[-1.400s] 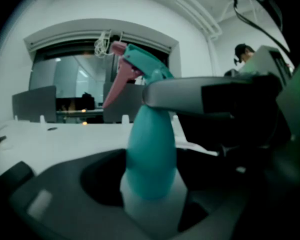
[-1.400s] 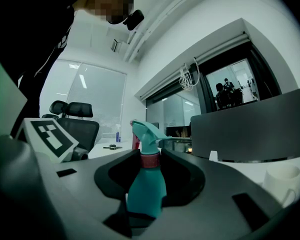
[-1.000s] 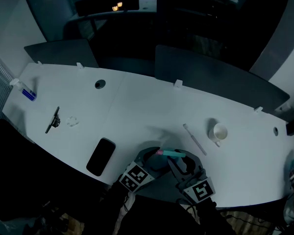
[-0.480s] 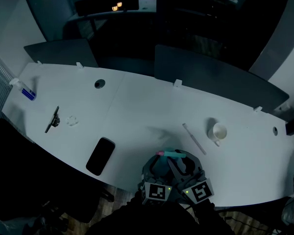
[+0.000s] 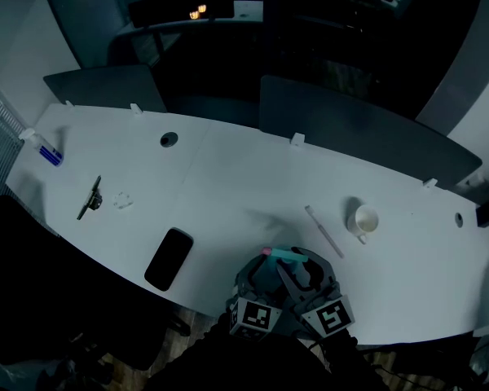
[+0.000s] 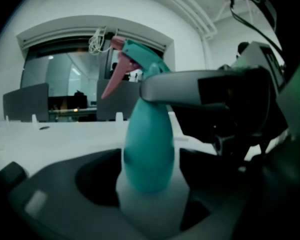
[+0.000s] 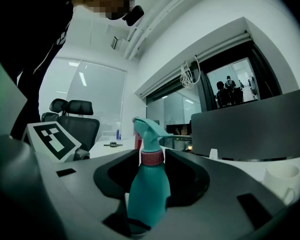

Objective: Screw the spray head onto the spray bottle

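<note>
White table (image 5: 228, 177), curved, with dark partitions (image 5: 350, 125) along its far edge. Both grippers meet at the near edge, centre, around the teal bottle (image 7: 149, 194), which stands upright between them. Left gripper (image 6: 147, 156): clasped on the bottle's lower body, its pale base filling the gap between the jaws. These jaws have just been opening a little, with the bottle between them. Right gripper (image 7: 150, 169): clenched on the bottle, and one of its fingers (image 6: 190, 89) crosses just under the head in the left gripper view. Phone (image 5: 169, 259) lies face up left of the grippers. Cup (image 5: 364, 219) is to the right and farther out, with a white stick (image 5: 323, 231) just beside it. Head (image 7: 149, 130) sits on the bottle's neck, pink collar (image 7: 151, 157) beneath it and pink trigger (image 6: 112, 84) pointing left. Cannot tell whether the thread is fully seated.
</note>
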The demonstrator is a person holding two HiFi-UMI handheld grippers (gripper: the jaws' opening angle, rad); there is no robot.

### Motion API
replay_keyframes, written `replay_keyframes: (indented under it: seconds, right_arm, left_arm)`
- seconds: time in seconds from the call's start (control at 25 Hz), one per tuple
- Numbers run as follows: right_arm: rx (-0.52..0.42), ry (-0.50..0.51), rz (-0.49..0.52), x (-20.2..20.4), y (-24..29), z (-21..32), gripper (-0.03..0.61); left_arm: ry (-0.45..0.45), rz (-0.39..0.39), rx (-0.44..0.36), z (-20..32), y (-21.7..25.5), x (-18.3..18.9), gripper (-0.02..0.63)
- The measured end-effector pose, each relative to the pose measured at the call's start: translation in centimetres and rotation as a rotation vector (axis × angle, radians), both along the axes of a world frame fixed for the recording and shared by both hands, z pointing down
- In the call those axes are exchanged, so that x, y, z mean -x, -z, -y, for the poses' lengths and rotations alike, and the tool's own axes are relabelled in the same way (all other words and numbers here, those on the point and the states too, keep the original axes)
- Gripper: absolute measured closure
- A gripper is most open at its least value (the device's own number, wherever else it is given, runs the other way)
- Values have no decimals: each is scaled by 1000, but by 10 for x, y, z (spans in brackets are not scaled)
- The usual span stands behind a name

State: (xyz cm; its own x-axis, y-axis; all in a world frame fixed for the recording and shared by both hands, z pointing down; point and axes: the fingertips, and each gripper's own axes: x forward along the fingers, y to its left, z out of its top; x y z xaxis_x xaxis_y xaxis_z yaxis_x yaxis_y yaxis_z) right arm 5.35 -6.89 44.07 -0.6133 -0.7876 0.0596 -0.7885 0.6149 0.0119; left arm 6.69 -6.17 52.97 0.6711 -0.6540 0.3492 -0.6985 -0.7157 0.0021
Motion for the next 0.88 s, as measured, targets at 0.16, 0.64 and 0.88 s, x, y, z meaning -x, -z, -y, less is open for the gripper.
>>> replay_keyframes:
  seconds: [0.16,0.64,0.88]
  right_arm:
    - [15,0,9,-2,-1,-2,347]
    - [19,-38,-51,-36,5,-28,347]
    - [-17,-102,-115,-58,12,-34,574]
  left_arm:
    - [-17,-67,-19,-2,8,4,178]
    - [53,-99,-43,-18,46,73,168]
    - [311,-113,-128,-15,88,95,531]
